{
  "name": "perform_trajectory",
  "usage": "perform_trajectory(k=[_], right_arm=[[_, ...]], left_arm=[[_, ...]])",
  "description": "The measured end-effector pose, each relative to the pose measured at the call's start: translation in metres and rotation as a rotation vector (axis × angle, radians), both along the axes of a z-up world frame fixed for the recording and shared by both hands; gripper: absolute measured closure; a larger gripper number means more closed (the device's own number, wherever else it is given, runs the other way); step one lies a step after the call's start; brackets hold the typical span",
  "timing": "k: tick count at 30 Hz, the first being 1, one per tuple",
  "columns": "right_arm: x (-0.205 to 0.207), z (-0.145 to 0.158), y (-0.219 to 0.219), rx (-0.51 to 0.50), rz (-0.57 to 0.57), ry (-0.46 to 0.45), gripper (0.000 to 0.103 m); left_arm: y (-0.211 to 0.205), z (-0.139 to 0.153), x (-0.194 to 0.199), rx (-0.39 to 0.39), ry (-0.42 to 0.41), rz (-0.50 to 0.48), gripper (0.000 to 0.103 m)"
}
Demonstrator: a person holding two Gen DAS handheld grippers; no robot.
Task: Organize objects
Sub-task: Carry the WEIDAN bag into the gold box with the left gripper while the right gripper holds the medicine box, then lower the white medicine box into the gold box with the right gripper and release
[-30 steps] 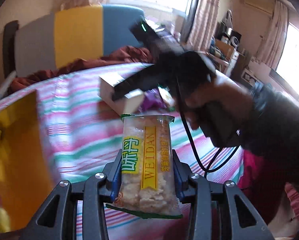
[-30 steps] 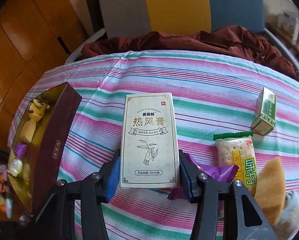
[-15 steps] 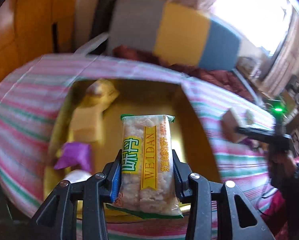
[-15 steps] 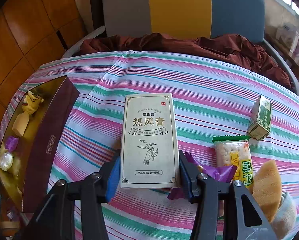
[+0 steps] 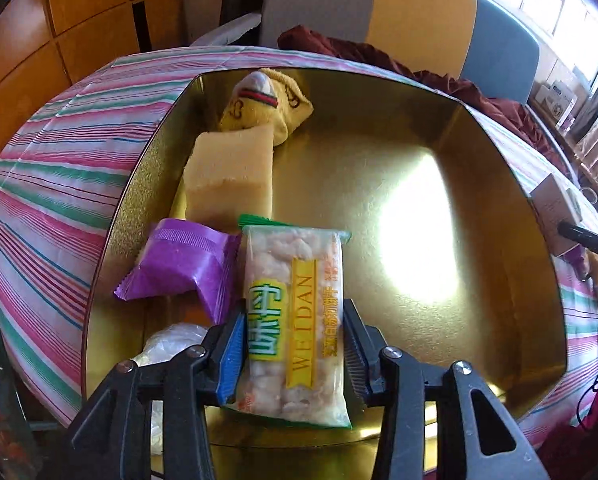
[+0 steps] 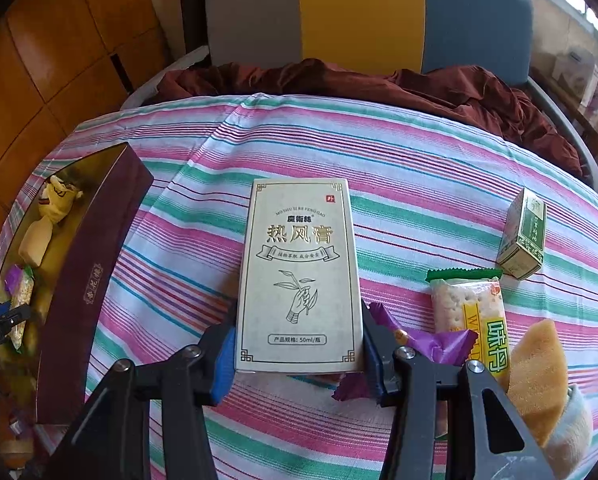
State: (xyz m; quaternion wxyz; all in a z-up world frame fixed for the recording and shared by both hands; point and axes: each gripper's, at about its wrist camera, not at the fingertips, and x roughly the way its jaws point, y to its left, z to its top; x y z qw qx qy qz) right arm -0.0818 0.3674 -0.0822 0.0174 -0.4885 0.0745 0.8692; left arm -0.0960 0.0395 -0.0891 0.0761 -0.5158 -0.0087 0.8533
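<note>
My left gripper (image 5: 294, 344) is shut on a clear biscuit packet (image 5: 295, 320) with a yellow WEIDAN label, held over the gold inside of an open box (image 5: 511, 216). In the box lie a purple wrapper (image 5: 179, 260), a yellow sponge (image 5: 231, 172) and a yellow sock (image 5: 267, 104). My right gripper (image 6: 297, 344) is shut on a cream carton (image 6: 299, 272) with Chinese print, above the striped tablecloth (image 6: 419, 168). The box shows at the left in the right wrist view (image 6: 95, 272).
On the cloth to the right lie a second biscuit packet (image 6: 471, 312), a purple wrapper (image 6: 431, 344), a yellow sponge (image 6: 539, 368) and a small green carton (image 6: 525, 236). A chair (image 6: 359, 12) with dark red cloth (image 6: 379, 80) stands behind the table.
My left gripper has swung left from the table to over the open box and come closer to it, still holding the packet. My right gripper has held still with the carton.
</note>
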Motion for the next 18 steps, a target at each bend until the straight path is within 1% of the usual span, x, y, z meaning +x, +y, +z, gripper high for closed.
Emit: perform_trajectory(k=[5, 7, 11, 14, 18], right_arm=[[0.000, 0.001, 0.003, -0.001, -0.008, 0.002, 0.052], [0.001, 0.003, 0.007, -0.016, -0.030, 0.007, 0.052], [0.006, 0.026, 0.005, -0.044, -0.054, 0.054, 0.052], [0.009, 0.050, -0.013, -0.073, -0.039, 0.100, 0.052], [0.002, 0.079, -0.063, -0.090, 0.055, 0.139, 0.052]], left_arm=[[-0.011, 0.020, 0.017, 0.028, 0.060, 0.008, 0.056], [-0.015, 0.030, 0.023, 0.031, 0.090, 0.009, 0.056], [-0.024, 0.047, 0.034, 0.031, 0.149, 0.025, 0.056], [-0.031, 0.056, 0.035, 0.037, 0.191, 0.052, 0.056], [-0.036, 0.060, 0.041, 0.024, 0.223, 0.065, 0.056]])
